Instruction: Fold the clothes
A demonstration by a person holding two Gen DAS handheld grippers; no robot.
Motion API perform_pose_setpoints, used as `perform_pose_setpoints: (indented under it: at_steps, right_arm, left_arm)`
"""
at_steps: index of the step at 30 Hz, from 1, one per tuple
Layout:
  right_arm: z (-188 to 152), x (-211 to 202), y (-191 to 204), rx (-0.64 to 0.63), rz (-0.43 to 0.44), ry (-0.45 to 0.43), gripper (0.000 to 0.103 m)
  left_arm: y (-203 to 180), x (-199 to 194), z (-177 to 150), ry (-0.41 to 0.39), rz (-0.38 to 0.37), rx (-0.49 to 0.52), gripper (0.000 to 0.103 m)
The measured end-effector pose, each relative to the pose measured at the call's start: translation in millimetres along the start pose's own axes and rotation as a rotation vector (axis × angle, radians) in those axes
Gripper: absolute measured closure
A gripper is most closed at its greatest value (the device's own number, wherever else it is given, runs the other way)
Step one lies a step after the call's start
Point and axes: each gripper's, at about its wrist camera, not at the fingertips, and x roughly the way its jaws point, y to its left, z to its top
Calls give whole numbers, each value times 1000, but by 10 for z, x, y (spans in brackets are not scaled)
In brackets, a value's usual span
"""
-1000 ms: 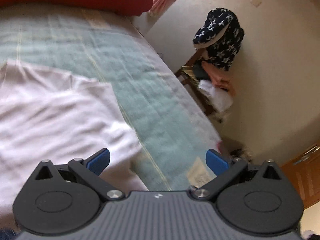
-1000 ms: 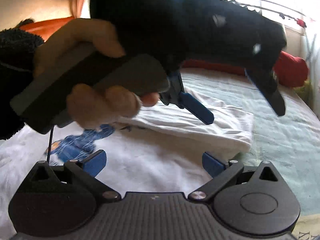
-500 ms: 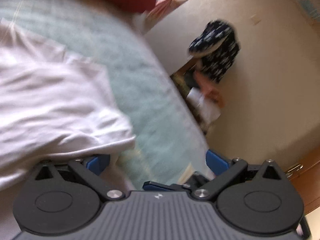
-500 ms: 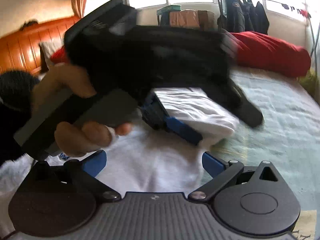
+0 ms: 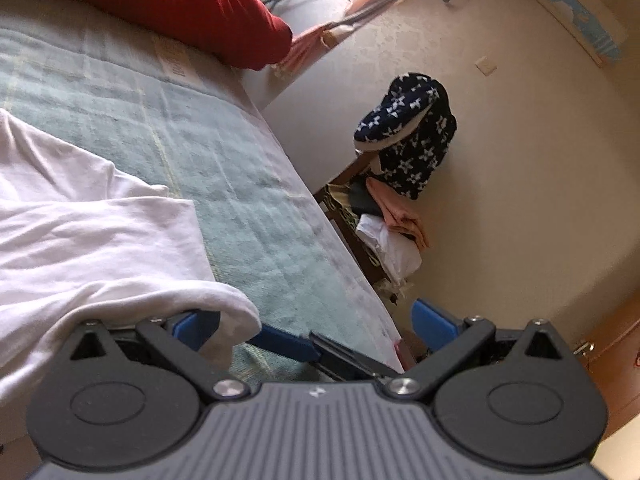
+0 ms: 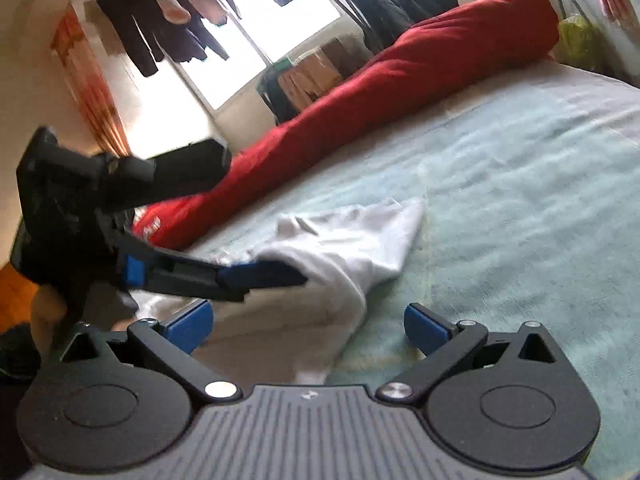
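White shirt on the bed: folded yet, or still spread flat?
Partly folded. The white shirt has one edge doubled over itself, bunched at the left tool.

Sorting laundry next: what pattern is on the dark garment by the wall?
White stars on navy garment, clearest in the left wrist view.

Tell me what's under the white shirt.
The white shirt lies on the green bedspread. Whether anything else sits beneath it is hidden by the cloth.

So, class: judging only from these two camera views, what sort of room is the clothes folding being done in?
Most likely a bedroom in a home. A white garment lies on a bed with a long red bolster, and dark clothes hang on a rail by the window.
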Motion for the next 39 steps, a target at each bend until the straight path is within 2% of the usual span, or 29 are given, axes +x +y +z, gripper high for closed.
perform_pose_setpoints:
  at_steps: [3, 5, 9, 17, 22, 27, 29, 32, 36, 39]
  right_arm:
    - [1, 32, 38, -42, 43, 15, 0]
    - [-30, -44, 131, -83, 30, 6, 2]
    - [-29, -45, 15, -29, 67, -2, 2]
    - [4, -108, 65, -68, 144, 30, 5]
    - [-13, -47, 78, -51, 121, -5, 3]
    - [-15, -21, 67, -54, 160, 114, 3]
    - [-3, -70, 93, -98, 165, 161, 2]
    - [16, -220, 99, -164, 162, 204, 0]
    - [41, -492, 81, -225, 114, 170, 0]
    - [69, -611, 2, -188, 93, 114, 0]
  left_arm:
    - [31, 123, 7, 33, 14, -12, 2]
    - [24, 192, 10, 56, 22, -12, 2]
    - [-29, 235, 3, 86, 22, -3, 2]
    - [-143, 178, -39, 128, 41, 43, 1]
    - [-148, 162, -39, 131, 65, 56, 1]
    - [-155, 251, -42, 193, 16, 39, 1]
    - [-173, 273, -62, 208, -10, 32, 1]
    - [-165, 295, -109, 210, 2, 0, 1]
    - [-249, 209, -200, 250, 8, -23, 1]
    - [-510, -9, -277, 220, 24, 107, 1]
